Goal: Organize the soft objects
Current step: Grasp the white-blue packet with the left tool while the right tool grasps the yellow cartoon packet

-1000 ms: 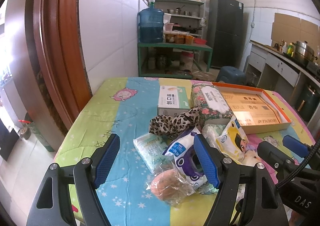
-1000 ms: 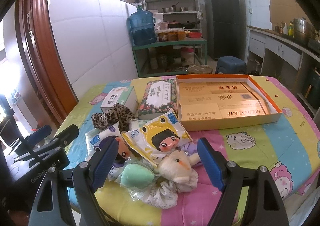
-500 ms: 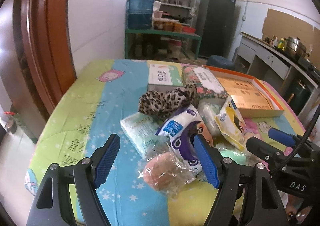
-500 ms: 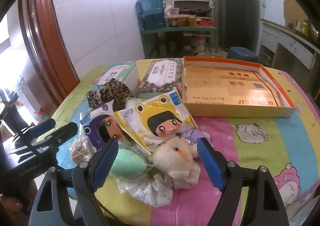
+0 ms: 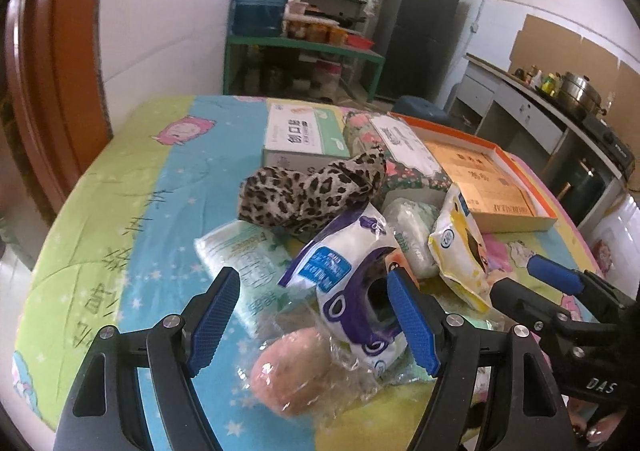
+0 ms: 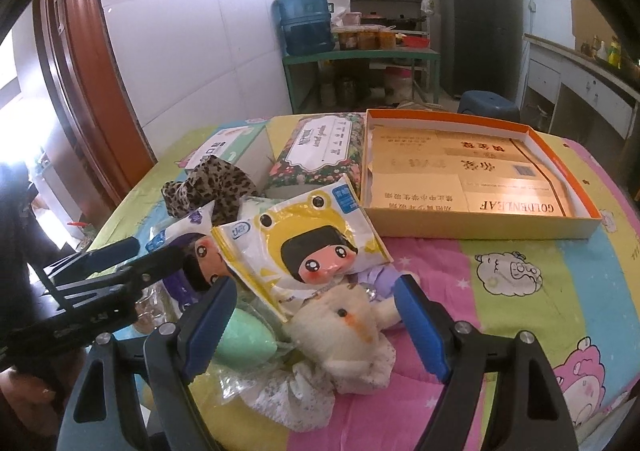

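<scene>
Blue-padded left tongs [image 5: 314,321] gape wide, empty, over a plastic-wrapped peach sponge [image 5: 294,373]. Right tongs [image 6: 316,321] gape too, holding nothing, a fluffy white toy [image 6: 344,335] between the pads.

- Leopard-print cloth [image 5: 316,191] lies crumpled at the back of the heap.
- Purple cartoon packet [image 5: 352,283] leans on it.
- Yellow cartoon packet [image 6: 308,247] lies tilted over the white plush toy [image 6: 344,335].
- Wrapped peach sponge [image 5: 292,371] and mint-green sponge [image 6: 244,339] lie at the front.
</scene>
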`<state>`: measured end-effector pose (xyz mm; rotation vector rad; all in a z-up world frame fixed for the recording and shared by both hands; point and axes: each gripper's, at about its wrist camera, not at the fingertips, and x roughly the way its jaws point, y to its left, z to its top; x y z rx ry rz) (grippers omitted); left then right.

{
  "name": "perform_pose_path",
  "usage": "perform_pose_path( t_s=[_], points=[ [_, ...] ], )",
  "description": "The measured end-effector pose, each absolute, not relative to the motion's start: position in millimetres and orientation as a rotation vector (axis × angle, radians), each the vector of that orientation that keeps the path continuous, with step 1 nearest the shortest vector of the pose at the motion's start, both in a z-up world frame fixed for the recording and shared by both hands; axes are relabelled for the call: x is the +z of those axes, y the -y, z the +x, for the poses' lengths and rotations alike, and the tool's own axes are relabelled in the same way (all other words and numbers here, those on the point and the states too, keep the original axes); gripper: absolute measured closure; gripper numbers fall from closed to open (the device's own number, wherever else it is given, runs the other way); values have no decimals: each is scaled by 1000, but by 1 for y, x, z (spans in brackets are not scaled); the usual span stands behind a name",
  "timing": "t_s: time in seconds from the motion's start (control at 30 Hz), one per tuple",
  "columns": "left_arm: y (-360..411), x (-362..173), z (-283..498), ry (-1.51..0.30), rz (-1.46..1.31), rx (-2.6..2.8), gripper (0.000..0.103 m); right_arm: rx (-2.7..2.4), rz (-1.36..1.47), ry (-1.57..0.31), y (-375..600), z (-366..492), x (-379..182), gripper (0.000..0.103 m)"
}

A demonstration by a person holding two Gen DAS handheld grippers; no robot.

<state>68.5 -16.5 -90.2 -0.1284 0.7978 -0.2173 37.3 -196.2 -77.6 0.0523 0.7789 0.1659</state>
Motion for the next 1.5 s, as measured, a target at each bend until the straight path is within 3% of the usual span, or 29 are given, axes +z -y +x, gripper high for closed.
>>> perform_pose_path(
  t_s=[0.33,0.37,0.53,0.73,0.87,0.97,1.13,1.23,1.5],
  points=[
    [30,-104,91,-828,-119,-265,26,190,53,-791,200,48,-81,22],
    [29,-104,90,-830,-131,-277,28,195,59,-794,200,49,-82,22],
    [25,-108,91,-831,-234,-351,63,232,51,-806,198,52,-83,22],
    [26,-104,85,-806,-246,-387,79,265,-21,-831,187,60,-87,22],
    [22,-104,83,-804,-255,-392,80,224,-23,-897,189,74,-93,22],
    [22,-104,82,-801,-254,-392,81,250,10,-941,191,81,-97,40],
    [21,-103,81,-798,-259,-403,83,279,-40,-895,184,77,-96,81],
    [21,-101,80,-794,-263,-409,84,298,0,-887,189,79,-96,95],
    [23,-91,70,-763,-257,-429,84,317,83,-812,199,67,-85,103]
  ],
)
